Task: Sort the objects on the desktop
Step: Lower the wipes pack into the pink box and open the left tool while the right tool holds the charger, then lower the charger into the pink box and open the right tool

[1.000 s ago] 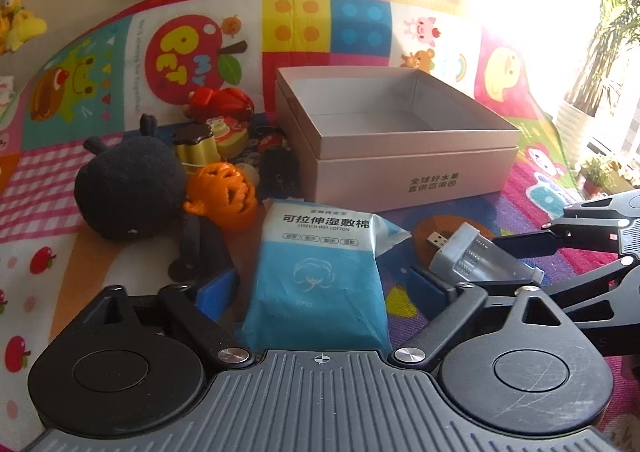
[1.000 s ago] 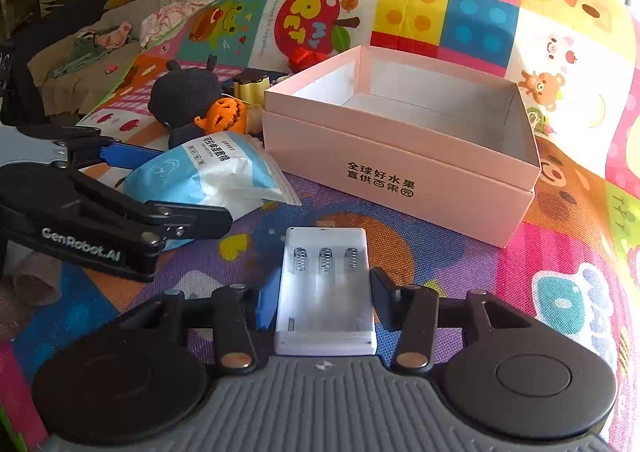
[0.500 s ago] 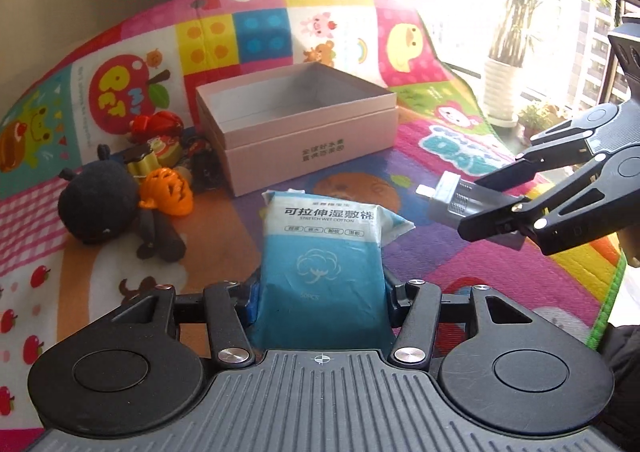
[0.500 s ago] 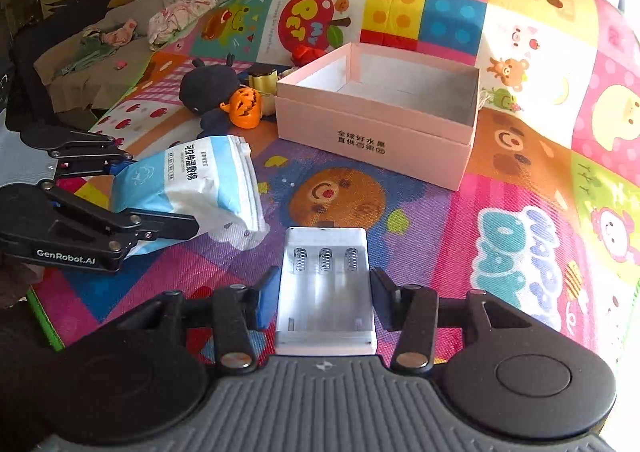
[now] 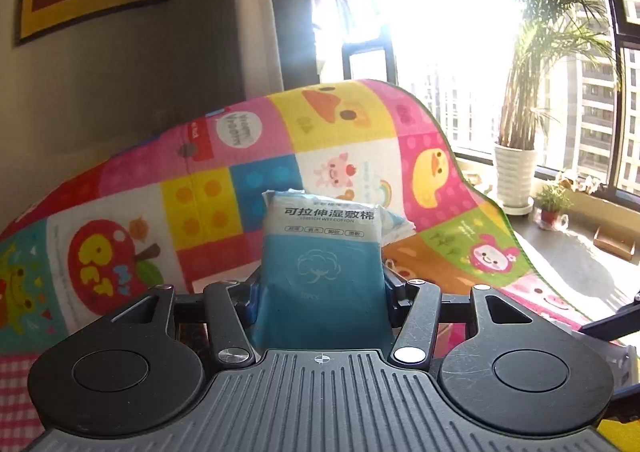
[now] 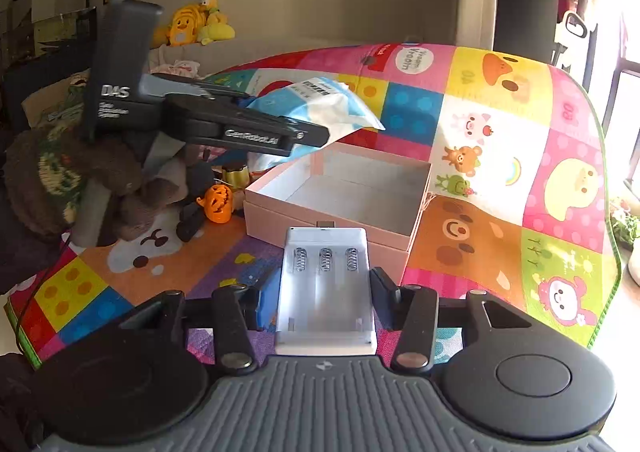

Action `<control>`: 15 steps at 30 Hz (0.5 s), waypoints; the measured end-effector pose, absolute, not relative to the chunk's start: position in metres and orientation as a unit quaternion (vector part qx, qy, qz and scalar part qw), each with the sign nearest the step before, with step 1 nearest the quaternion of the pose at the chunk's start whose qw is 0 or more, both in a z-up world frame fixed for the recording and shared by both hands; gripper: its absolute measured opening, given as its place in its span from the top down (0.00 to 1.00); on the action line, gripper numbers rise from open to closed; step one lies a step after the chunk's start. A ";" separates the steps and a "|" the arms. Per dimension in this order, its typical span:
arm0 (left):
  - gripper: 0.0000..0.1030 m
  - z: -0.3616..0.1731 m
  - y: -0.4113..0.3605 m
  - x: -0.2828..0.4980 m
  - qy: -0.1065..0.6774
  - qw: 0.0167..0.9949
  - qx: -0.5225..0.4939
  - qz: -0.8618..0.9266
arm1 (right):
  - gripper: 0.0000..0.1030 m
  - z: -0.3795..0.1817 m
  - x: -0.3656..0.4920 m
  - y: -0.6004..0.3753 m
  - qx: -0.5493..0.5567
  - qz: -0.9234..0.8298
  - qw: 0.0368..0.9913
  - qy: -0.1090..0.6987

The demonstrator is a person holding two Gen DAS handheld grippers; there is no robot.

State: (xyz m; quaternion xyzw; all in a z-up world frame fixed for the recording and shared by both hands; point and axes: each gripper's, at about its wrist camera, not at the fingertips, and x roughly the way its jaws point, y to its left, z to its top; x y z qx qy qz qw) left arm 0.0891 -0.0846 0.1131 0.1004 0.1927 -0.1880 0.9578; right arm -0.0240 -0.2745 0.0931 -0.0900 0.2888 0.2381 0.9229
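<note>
Patchwork play mat [image 6: 500,180] covered the surface, with an open pink box [image 6: 340,208] resting on it. Above the box, the left gripper [image 5: 320,292] was clamped on a blue wet-cotton pack [image 5: 320,252], held in the air. Nearer, the right gripper [image 6: 326,294] was clamped on a white battery case [image 6: 326,292], just short of the box's front wall.

right gripper [image 6: 325,294] clamps a white battery holder [image 6: 326,292]; left gripper [image 6: 316,132] holds a blue packet [image 6: 320,102] above the pink box [image 6: 340,200].
</note>
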 end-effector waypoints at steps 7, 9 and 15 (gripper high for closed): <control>0.22 0.067 -0.093 0.133 0.261 0.932 0.100 -0.231 | 0.54 0.080 0.005 -0.286 -0.071 0.208 0.923 0.315; 0.11 0.069 -0.078 0.119 0.254 0.936 0.080 -0.228 | 0.54 0.080 0.015 -0.286 -0.068 0.208 0.922 0.321; 0.06 0.065 -0.036 0.064 0.251 0.953 0.071 -0.157 | 0.54 0.098 0.073 -0.263 -0.071 0.218 0.922 0.313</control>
